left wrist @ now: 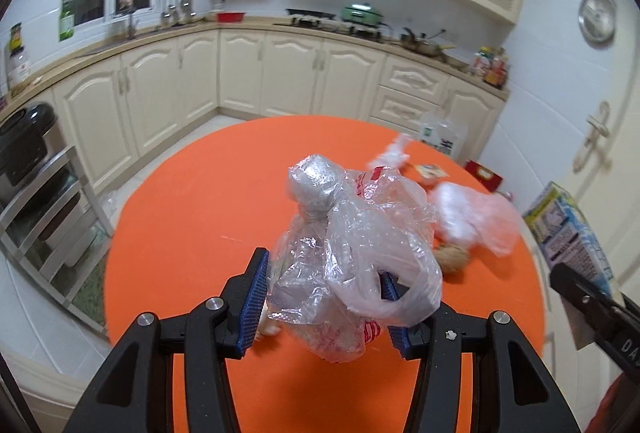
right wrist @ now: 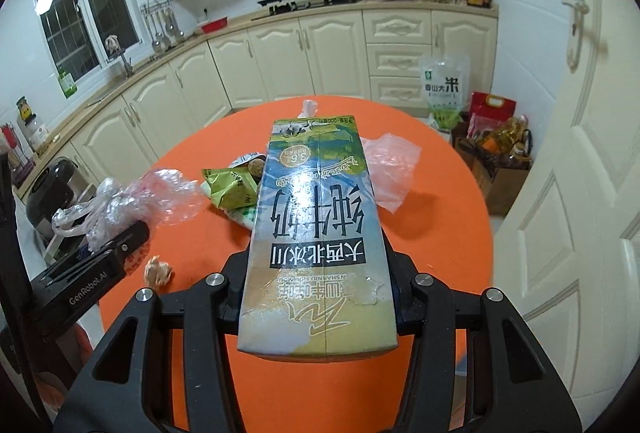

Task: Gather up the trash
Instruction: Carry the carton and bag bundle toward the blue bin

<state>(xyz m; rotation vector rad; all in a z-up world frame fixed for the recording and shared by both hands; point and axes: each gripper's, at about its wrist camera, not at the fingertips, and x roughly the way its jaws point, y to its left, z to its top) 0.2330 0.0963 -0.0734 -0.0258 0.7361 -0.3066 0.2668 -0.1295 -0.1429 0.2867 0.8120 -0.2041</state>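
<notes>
Left wrist view shows the left gripper (left wrist: 324, 293) clamped on a crumpled clear plastic bag (left wrist: 352, 245), bulging up from between its jaws. Over on the right, the right gripper (right wrist: 320, 289) squeezes a milk carton (right wrist: 316, 225) lengthwise. Both are lifted off the orange table (right wrist: 440, 233). Ahead of the jaws wait a green wrapper (right wrist: 230, 189), a pinkish bag (right wrist: 390, 169), and, probably, a paper scrap (right wrist: 158, 271).

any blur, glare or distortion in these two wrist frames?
Left wrist: heavy fisheye bending of the counter line, motion blur on the white plastic bag and tissue on the orange table; the clear bag in the left gripper stays sharp. Right wrist: ceiling-light glare across the milk carton in the right gripper; scene mostly sharp, same barrel distortion.
</notes>
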